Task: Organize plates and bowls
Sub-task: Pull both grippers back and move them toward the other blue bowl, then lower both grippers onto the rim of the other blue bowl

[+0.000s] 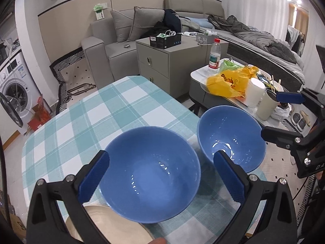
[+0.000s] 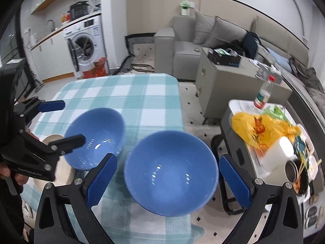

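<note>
Two blue bowls stand side by side on a table with a teal check cloth (image 1: 105,105). The left bowl (image 1: 150,172) lies between the wide-apart fingers of my left gripper (image 1: 160,158), which is open just above it. The right bowl (image 2: 170,172) sits at the table's right edge, and my right gripper (image 2: 166,159) is open with a finger on each side of it. Each view shows the other bowl (image 1: 229,136) (image 2: 95,136) and the other gripper (image 1: 270,114) (image 2: 73,122). A beige plate (image 1: 113,227) (image 2: 50,139) lies at the near left, partly hidden by the left gripper.
A low side table (image 2: 233,109) to the right carries a yellow bag (image 2: 262,130), a bottle (image 1: 215,56), cups and food boxes. A grey cabinet (image 1: 160,61), a sofa and a bed stand behind. A washing machine (image 2: 83,46) is far left. The cloth beyond the bowls is bare.
</note>
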{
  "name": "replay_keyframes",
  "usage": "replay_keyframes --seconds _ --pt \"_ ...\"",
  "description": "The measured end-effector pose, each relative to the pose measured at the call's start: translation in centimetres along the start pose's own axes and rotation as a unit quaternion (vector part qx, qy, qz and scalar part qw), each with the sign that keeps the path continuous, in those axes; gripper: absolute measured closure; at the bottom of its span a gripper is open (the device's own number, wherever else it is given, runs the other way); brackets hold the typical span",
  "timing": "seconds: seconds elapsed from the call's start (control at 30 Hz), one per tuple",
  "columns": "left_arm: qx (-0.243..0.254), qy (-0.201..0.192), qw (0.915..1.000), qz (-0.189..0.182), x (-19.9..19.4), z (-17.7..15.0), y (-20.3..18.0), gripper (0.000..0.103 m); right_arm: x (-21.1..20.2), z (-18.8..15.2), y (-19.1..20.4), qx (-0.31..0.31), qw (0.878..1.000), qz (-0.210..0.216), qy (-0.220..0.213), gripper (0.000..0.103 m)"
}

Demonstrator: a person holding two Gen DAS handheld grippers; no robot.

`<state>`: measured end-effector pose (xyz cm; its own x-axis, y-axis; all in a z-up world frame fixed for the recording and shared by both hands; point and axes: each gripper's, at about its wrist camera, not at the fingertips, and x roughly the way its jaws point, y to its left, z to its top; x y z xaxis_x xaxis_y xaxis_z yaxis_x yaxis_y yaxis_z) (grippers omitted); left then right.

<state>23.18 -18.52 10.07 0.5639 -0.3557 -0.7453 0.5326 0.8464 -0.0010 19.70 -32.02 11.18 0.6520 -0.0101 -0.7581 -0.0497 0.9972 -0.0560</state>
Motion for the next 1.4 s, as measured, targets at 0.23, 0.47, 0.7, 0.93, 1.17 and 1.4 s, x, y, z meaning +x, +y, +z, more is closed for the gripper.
replay_keyframes --seconds 0.23,0.47,0.7,0.93,1.17,1.4 --pt "0.013 0.009 0.9997 -0.018 1.8 1.3 -1.6 0.000 0.0 -1.4 -2.4 0.014 1.000 -0.017 0.009 0.001" --pt "0.031 0.027 0.9988 -0.026 4.4 2.2 -3.4 0.000 1.4 -2.6 -4.4 0.029 0.999 -0.024 0.030 0.001" --pt "0.045 0.041 0.9977 -0.028 6.2 2.6 -4.4 0.000 2.8 -3.3 -6.3 0.045 0.998 -0.028 0.046 0.001" --pt "0.061 0.049 0.9966 -0.024 7.5 3.0 -5.3 0.000 4.2 -4.2 -7.5 0.054 0.997 -0.024 0.059 0.001" --pt "0.076 0.059 0.9951 -0.021 8.7 3.2 -6.0 0.000 5.2 -4.6 -8.2 0.062 0.996 -0.019 0.067 0.001" --pt "0.088 0.063 0.9937 -0.028 9.5 3.2 -6.5 0.001 6.2 -5.1 -8.4 0.063 0.995 -0.012 0.076 0.001"
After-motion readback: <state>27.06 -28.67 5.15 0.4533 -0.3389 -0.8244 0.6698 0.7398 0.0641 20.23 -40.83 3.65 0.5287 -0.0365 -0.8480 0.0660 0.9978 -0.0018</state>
